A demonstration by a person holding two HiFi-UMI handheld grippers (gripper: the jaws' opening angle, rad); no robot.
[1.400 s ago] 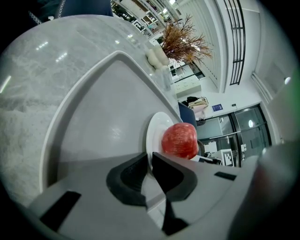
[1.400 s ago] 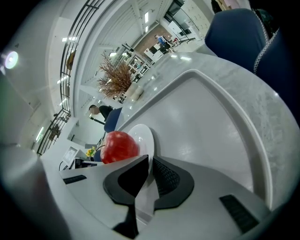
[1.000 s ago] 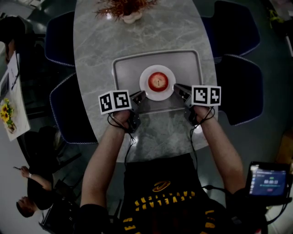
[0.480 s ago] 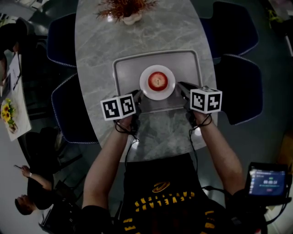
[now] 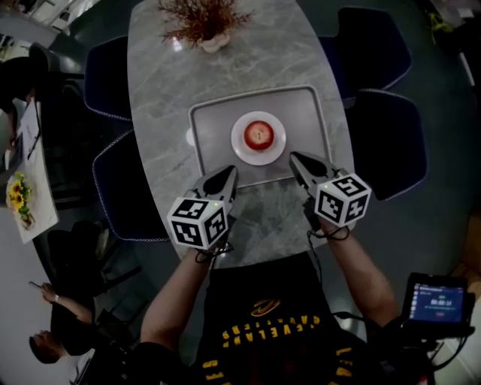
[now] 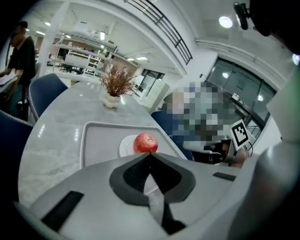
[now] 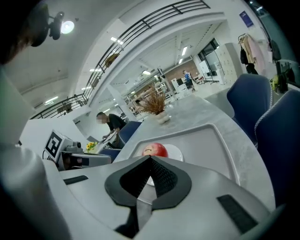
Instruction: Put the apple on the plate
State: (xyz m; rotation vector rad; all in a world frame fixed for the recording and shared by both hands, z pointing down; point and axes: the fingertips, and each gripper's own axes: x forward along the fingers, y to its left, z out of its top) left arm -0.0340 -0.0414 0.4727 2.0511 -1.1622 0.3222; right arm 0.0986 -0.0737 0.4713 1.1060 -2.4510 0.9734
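The red apple (image 5: pixel 259 134) sat stem dimple up at the centre of the small round white plate (image 5: pixel 239 144). The plate stood on the grey rectangular raised-rim tray (image 5: pixel 207 124), on the oval grey marble-pattern table (image 5: pixel 169 83).

Your left gripper (image 5: pixel 230 171) and right gripper (image 5: pixel 294 157) were held over the tray's near edge, one on each side of the plate, both clear of the apple. The left jaws had just closed and met tip to tip with nothing between them. The right jaws were likewise together and empty.

Each gripper carried a marker cube (image 5: pixel 197 222) printed with black-and-white squares. The yellow lettering (image 5: pixel 263 325) on your dark shirt (image 5: pixel 248 289) and the text on the lit screen (image 5: pixel 440 299) could not be read.

A dried reddish plant (image 5: pixel 199 13) in a white pot (image 5: pixel 213 41) stood at the table's far end, cut off by the frame edge.
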